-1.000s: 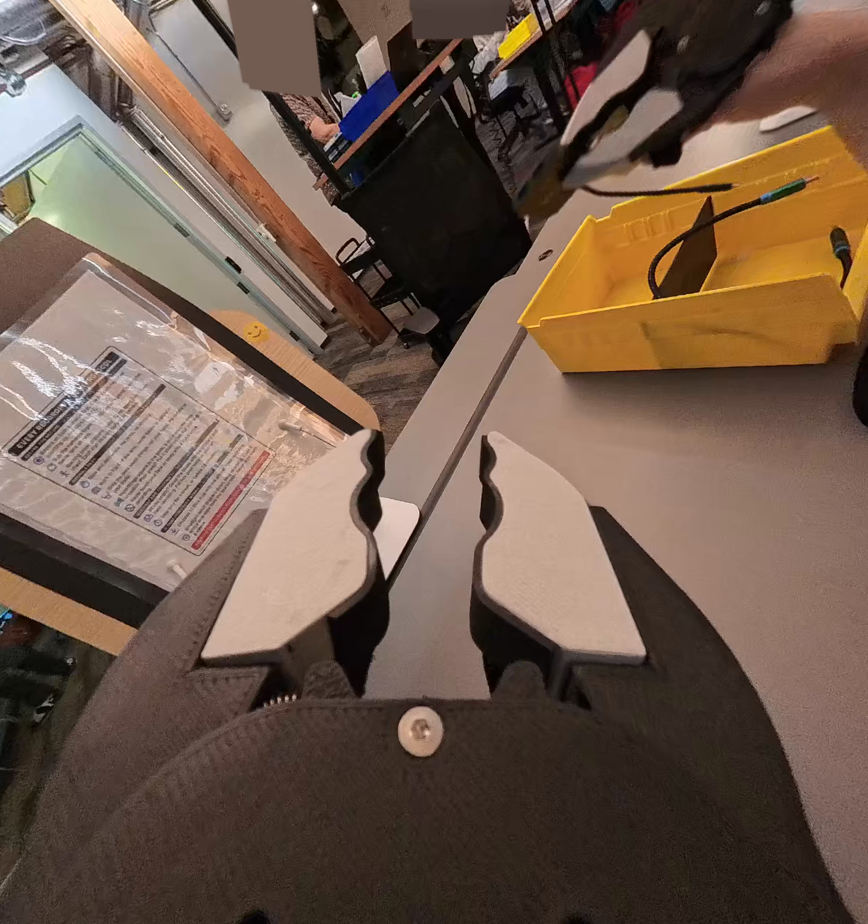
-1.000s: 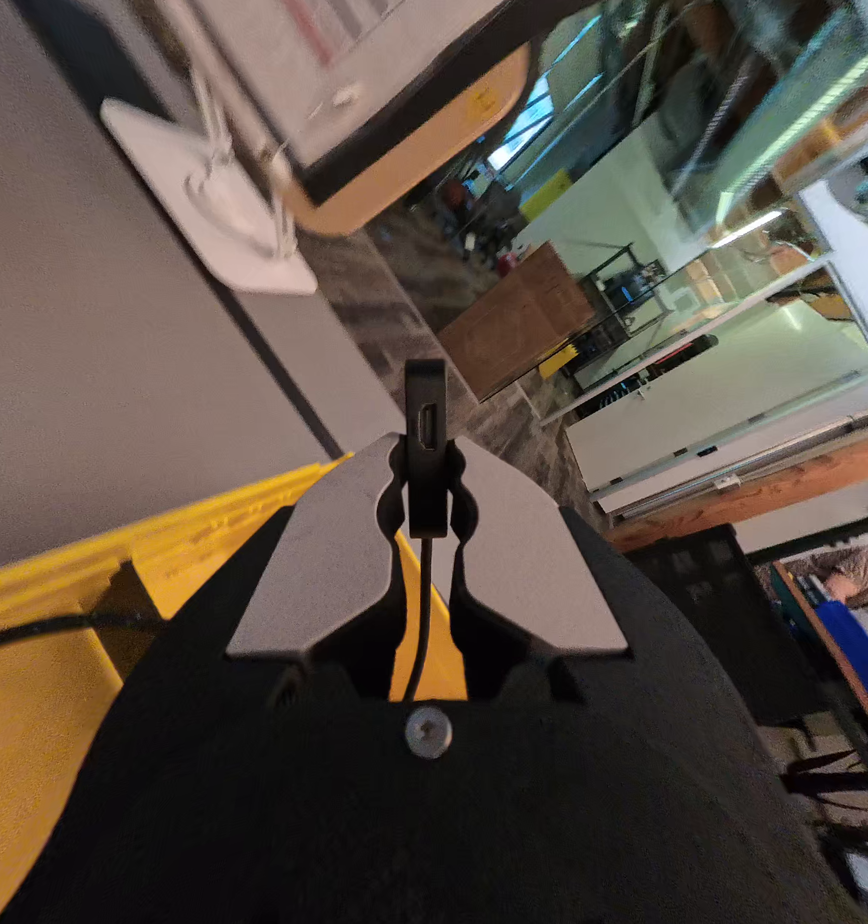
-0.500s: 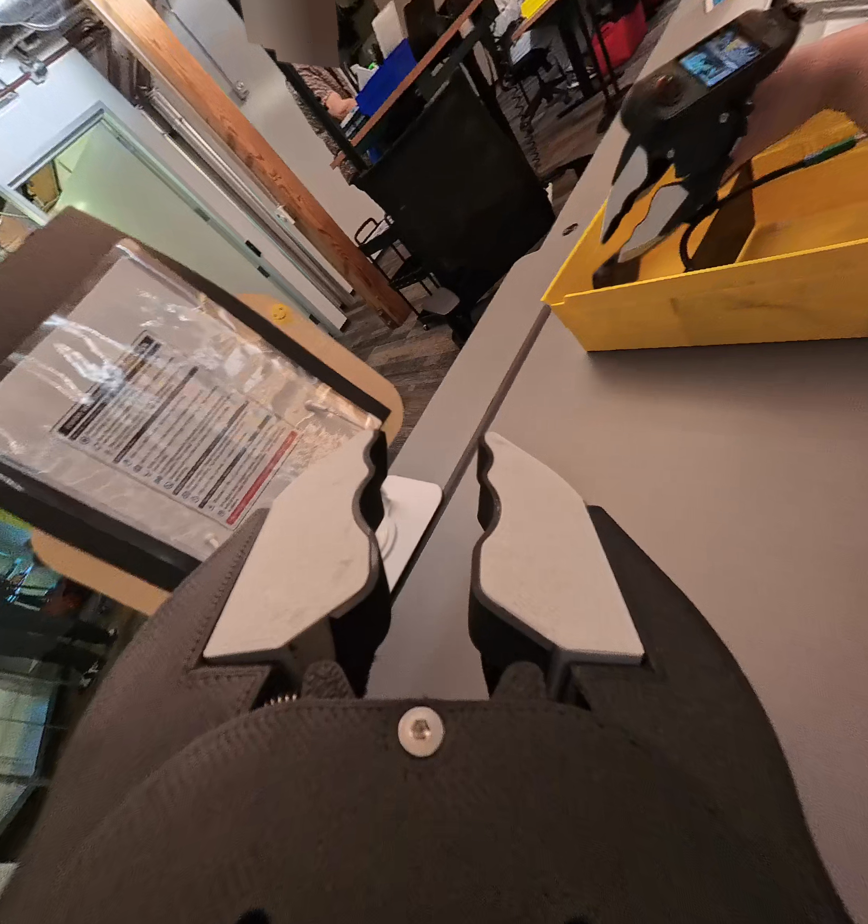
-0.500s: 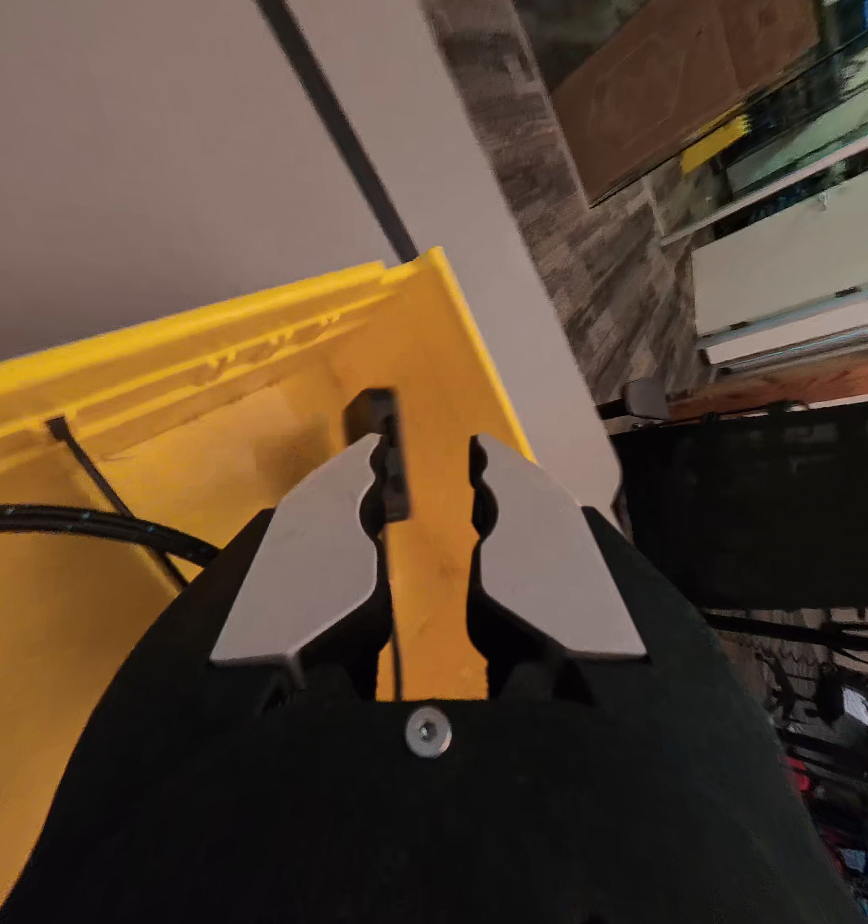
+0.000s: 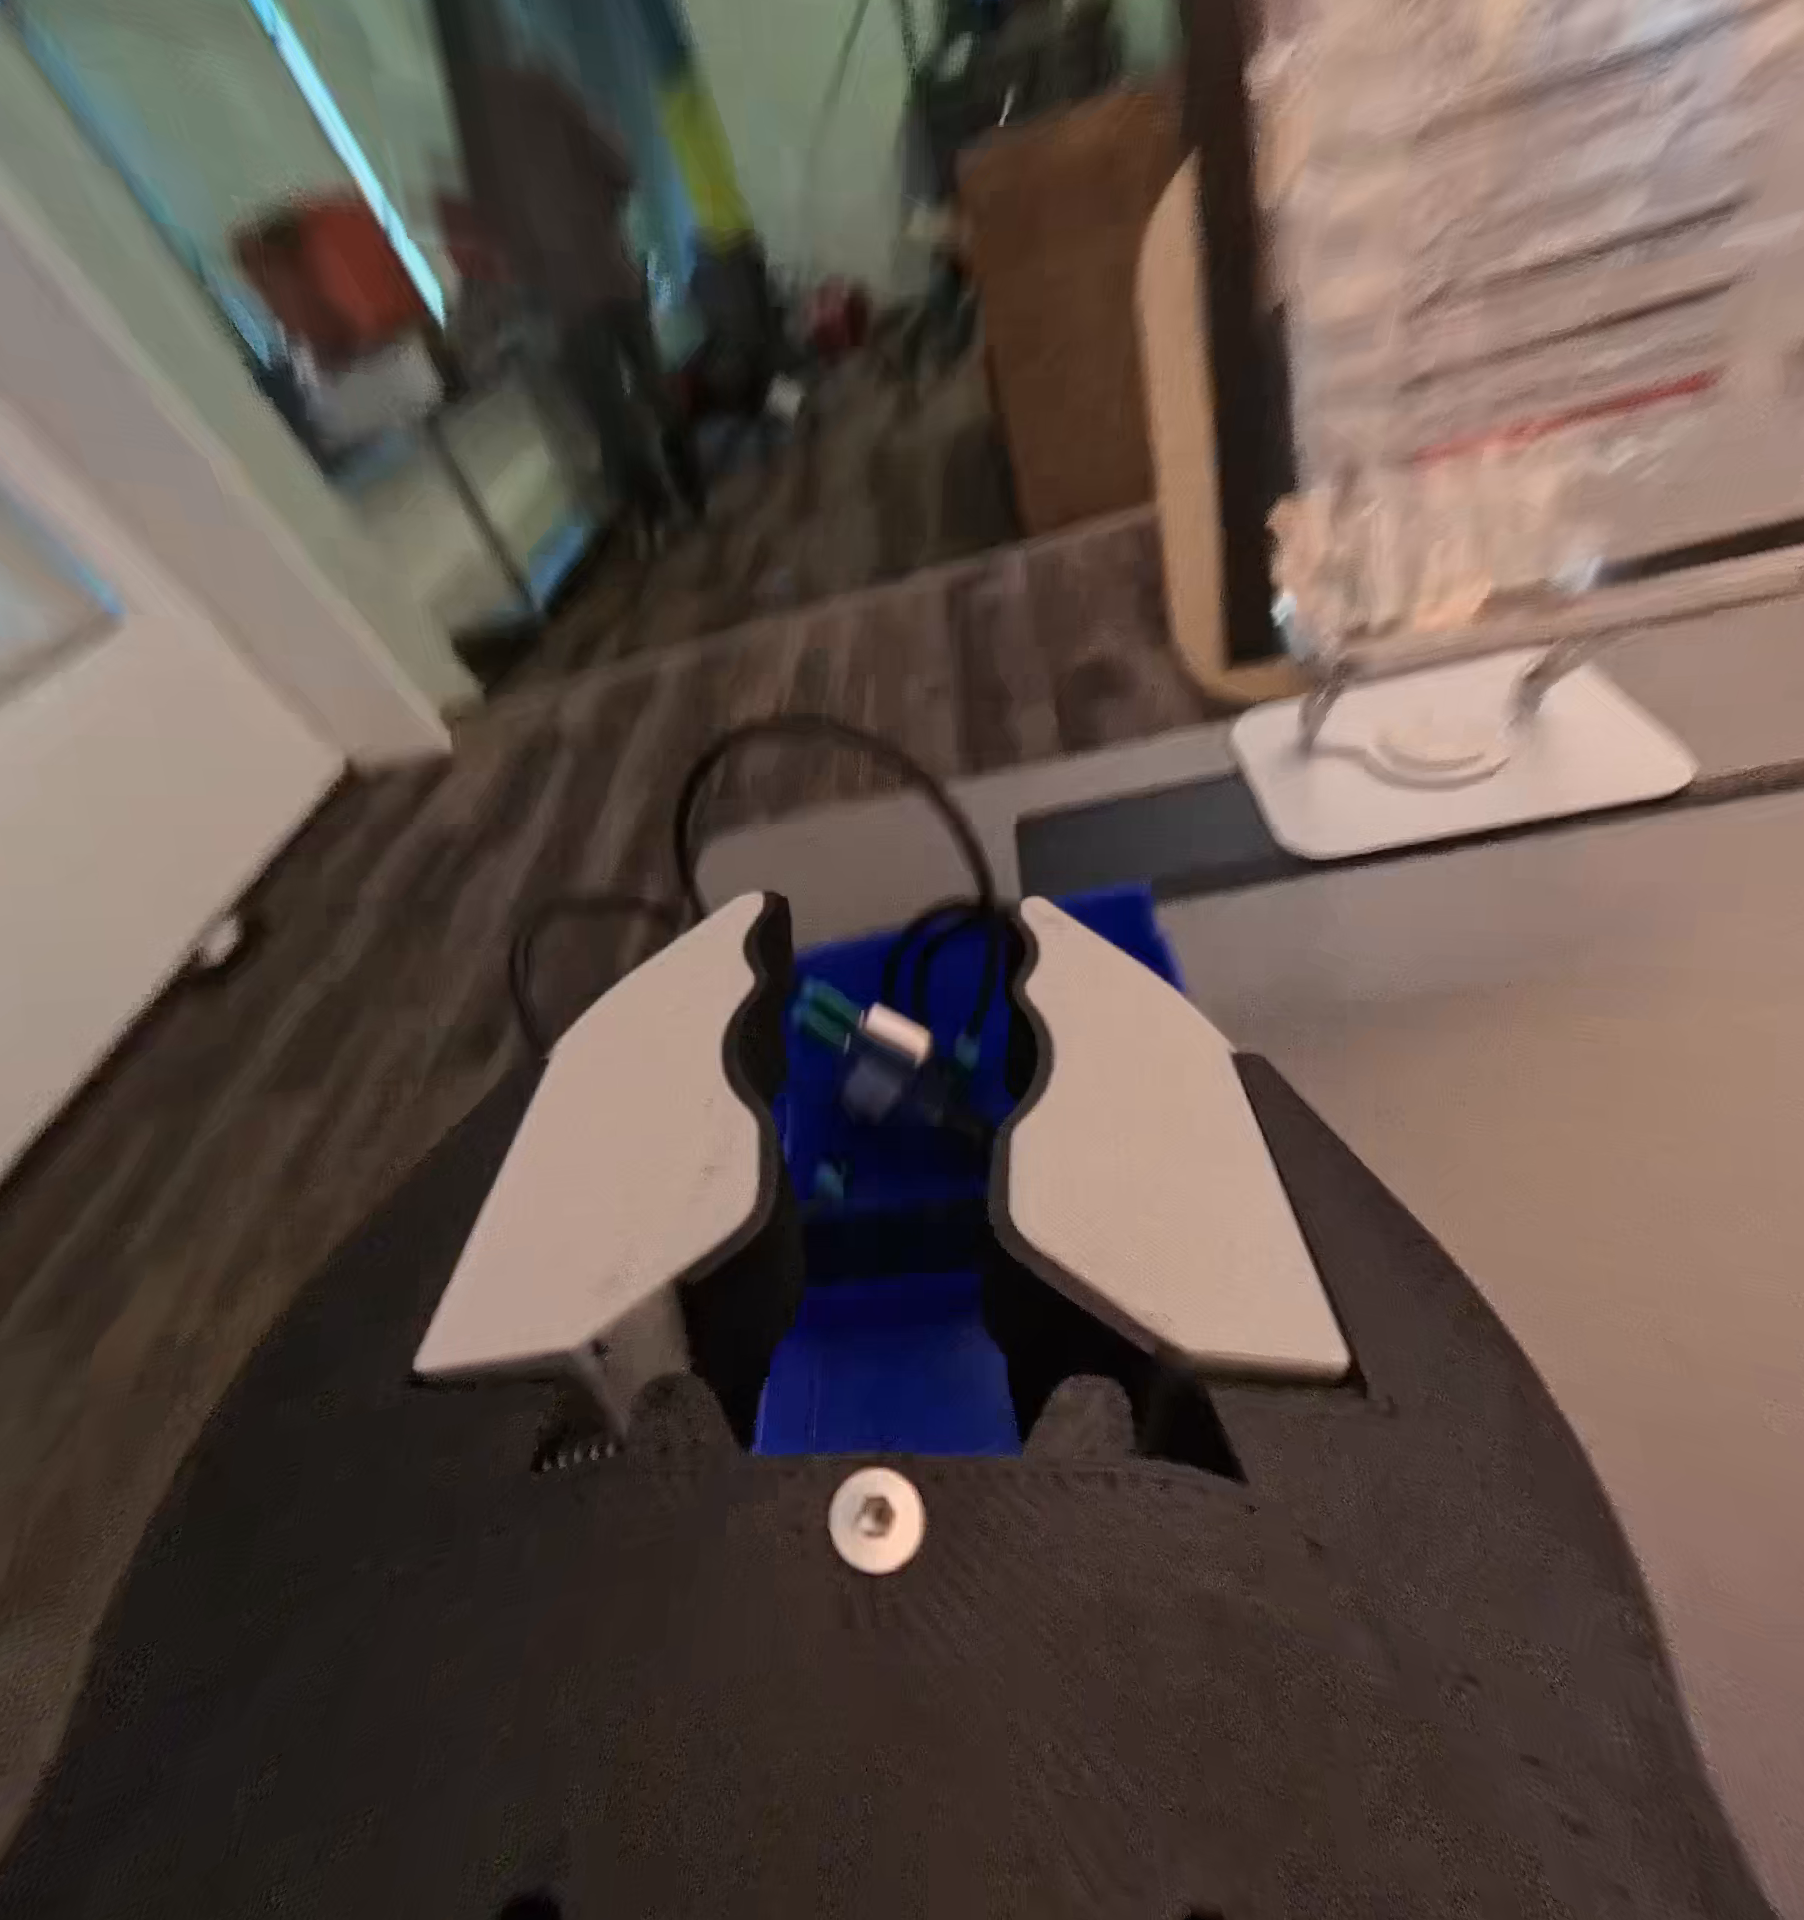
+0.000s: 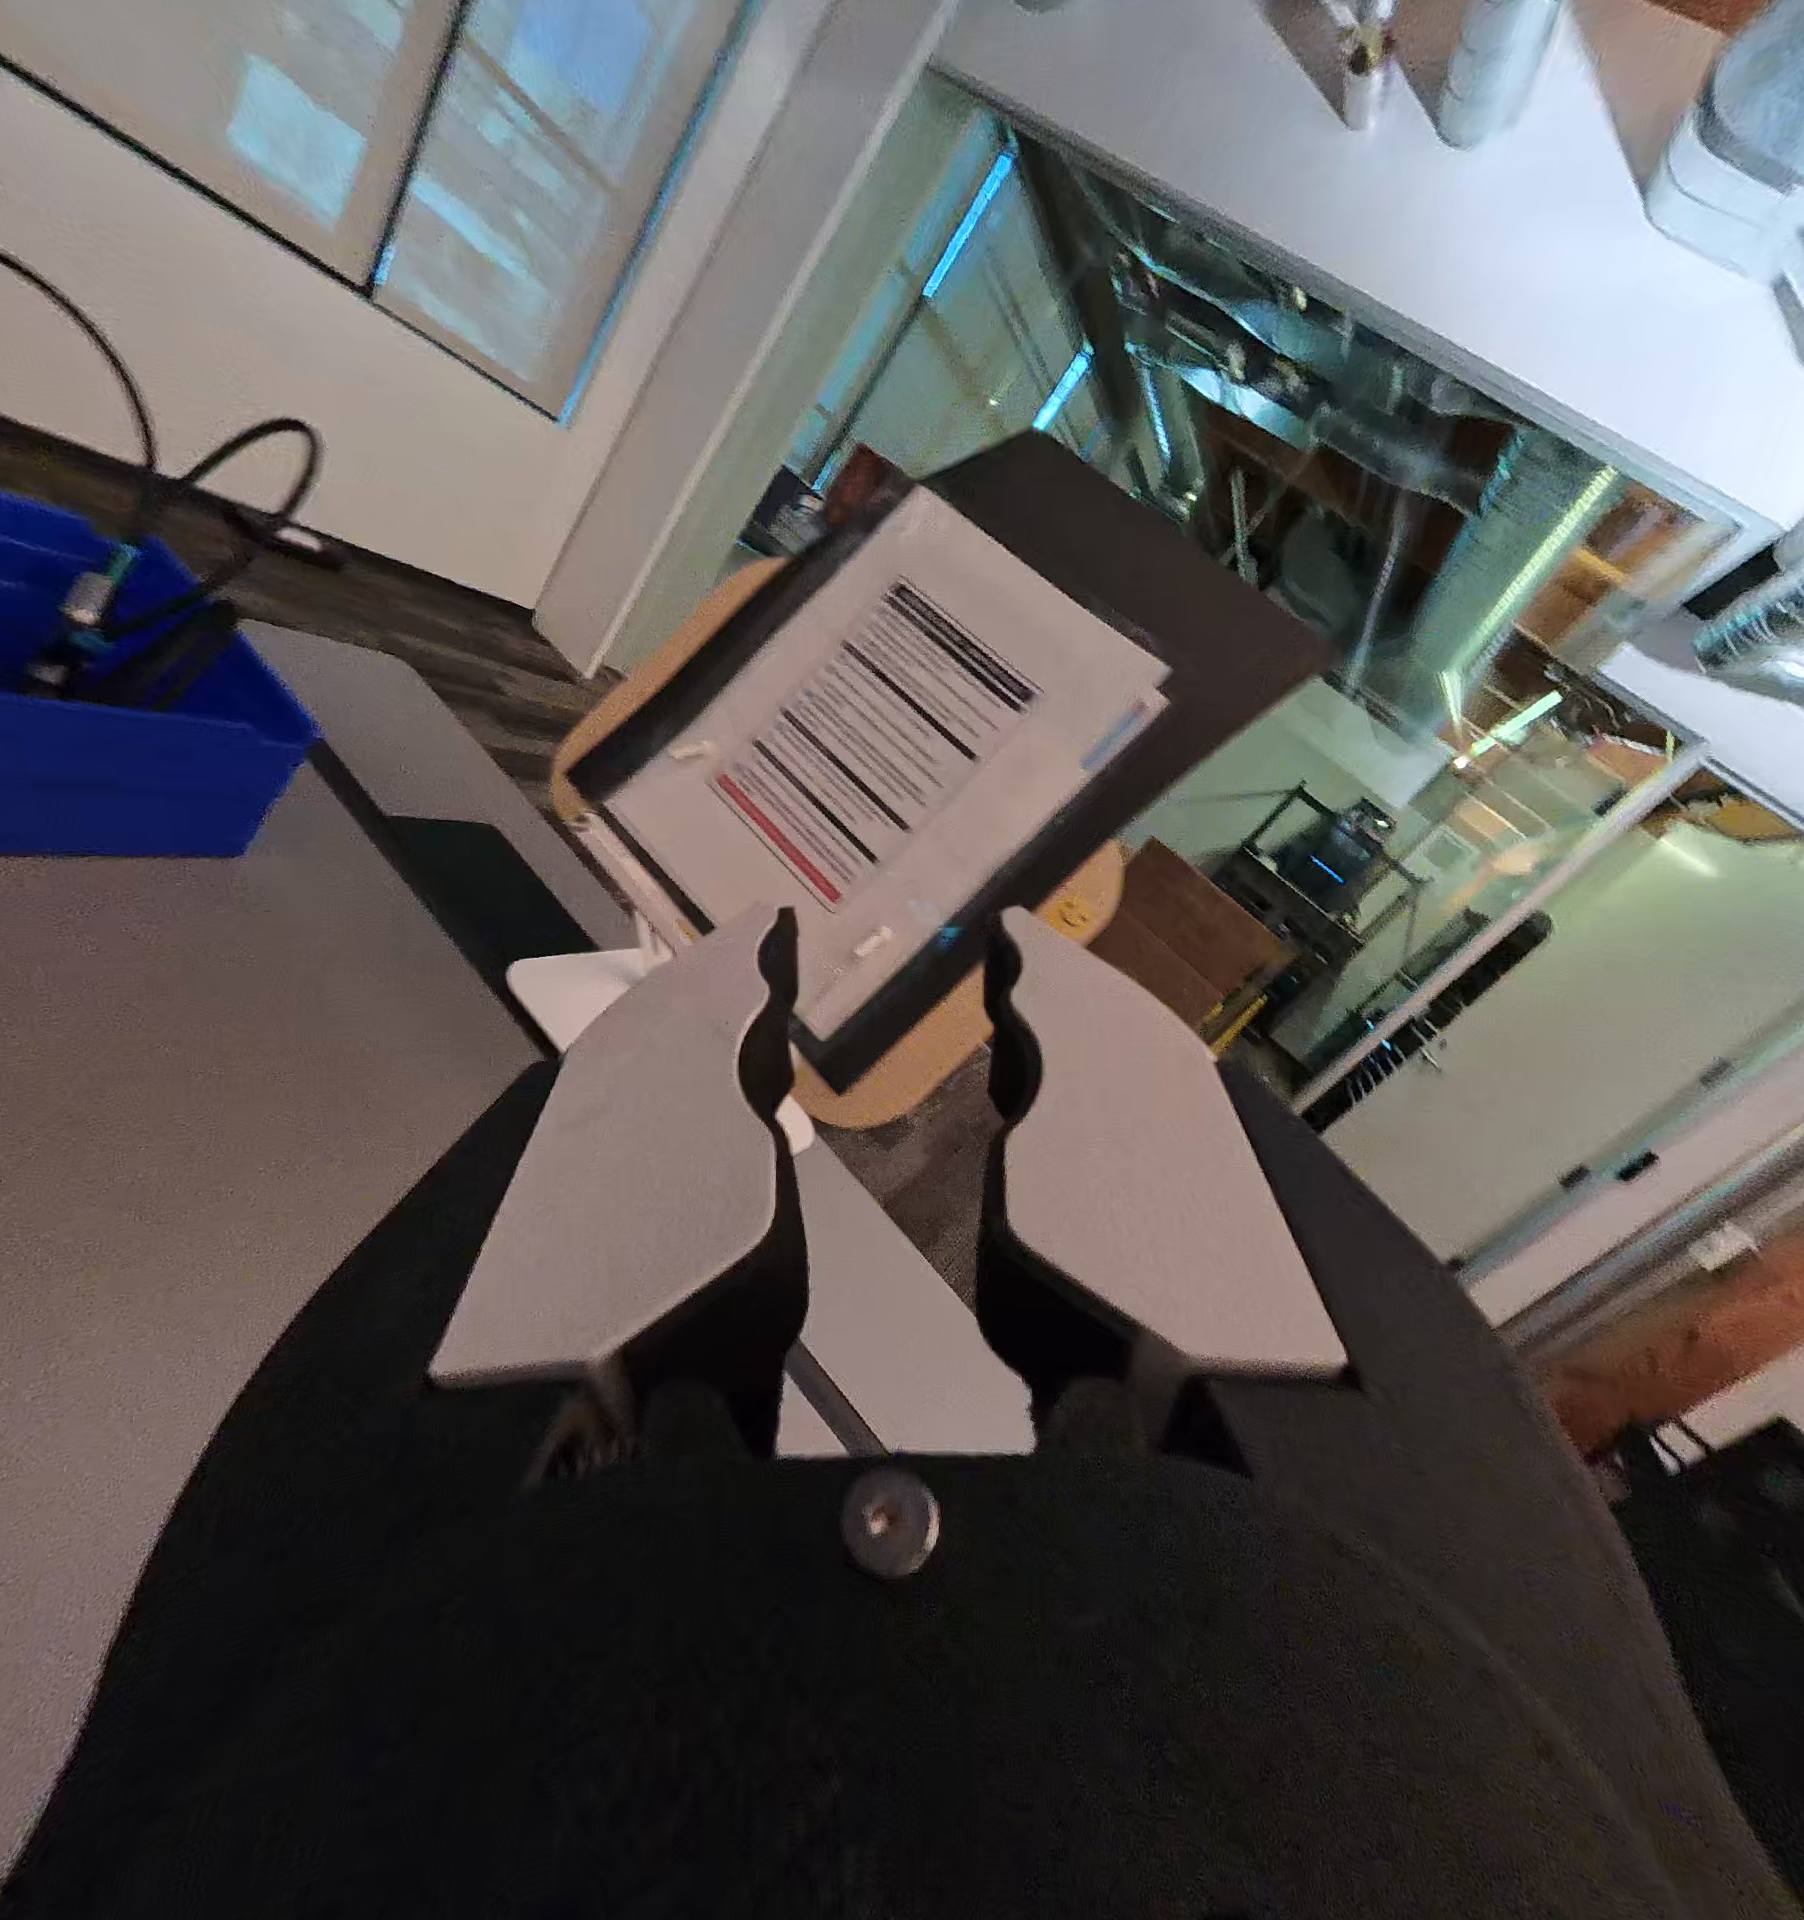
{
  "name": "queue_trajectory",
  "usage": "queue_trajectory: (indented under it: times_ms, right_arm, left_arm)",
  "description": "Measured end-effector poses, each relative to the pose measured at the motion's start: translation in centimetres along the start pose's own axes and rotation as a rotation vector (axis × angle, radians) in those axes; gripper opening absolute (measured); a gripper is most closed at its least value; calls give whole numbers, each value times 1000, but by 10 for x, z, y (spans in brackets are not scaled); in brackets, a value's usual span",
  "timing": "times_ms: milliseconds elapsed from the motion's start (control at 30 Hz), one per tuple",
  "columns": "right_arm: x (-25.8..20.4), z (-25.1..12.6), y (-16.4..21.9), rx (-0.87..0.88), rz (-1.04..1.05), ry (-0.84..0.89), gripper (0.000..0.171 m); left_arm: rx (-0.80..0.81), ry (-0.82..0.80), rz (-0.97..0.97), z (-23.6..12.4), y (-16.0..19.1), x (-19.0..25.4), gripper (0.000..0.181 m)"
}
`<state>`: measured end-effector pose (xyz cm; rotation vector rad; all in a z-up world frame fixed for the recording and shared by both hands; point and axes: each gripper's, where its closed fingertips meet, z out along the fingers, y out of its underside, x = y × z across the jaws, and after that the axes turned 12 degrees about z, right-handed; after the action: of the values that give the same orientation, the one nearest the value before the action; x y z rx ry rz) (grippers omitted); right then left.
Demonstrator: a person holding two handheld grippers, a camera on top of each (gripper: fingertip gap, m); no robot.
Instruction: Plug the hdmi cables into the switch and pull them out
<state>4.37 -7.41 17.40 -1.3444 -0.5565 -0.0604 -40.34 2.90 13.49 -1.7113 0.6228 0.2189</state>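
Observation:
My left gripper (image 5: 898,925) is open and empty, held over a blue bin (image 5: 882,1351) at the table's far edge. Inside the bin lie several black cables (image 5: 939,997) with teal and silver plugs (image 5: 893,1034), seen between my fingers. My right gripper (image 6: 887,930) is open and empty, raised above the grey table (image 6: 150,1039). The blue bin also shows in the right wrist view (image 6: 98,758) at the far left, with cables (image 6: 150,644) looping out of it. No switch is in view.
A framed printed sheet on a white stand (image 5: 1459,769) stands at the table's far edge; it also shows in the right wrist view (image 6: 877,748). Beyond the edge are wood floor (image 5: 306,1039) and glass walls.
My right gripper let go of the black plug over the yellow bin and swung away, now empty. My left gripper swung from bare table to over the blue bin. The yellow bin is out of view.

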Motion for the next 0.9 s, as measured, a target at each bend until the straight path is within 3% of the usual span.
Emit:
queue_trajectory:
  times_ms: [133,233,400,500,633,767,900]
  right_arm:
    - [-29,14,6,-62,-89,-37,34]
    - [-37,17,6,-56,-73,-73,34]
    - [-39,16,3,-41,-55,-88,34]
    - [-40,16,5,-50,-67,-92,34]
    - [-37,17,10,-76,-96,-76,34]
    - [-35,16,11,-89,-116,-66,34]
    - [-38,15,8,-78,-116,-77,34]
  left_arm:
    - [-63,181,-183,26,36,0,38]
    - [-78,305,-177,56,45,21,40]
    - [-259,192,57,115,79,34,55]
    - [-319,164,126,140,98,42,49]
    - [-402,6,-83,154,123,13,40]
    - [-464,12,-349,161,144,6,63]
    - [-524,-18,-388,173,156,5,69]
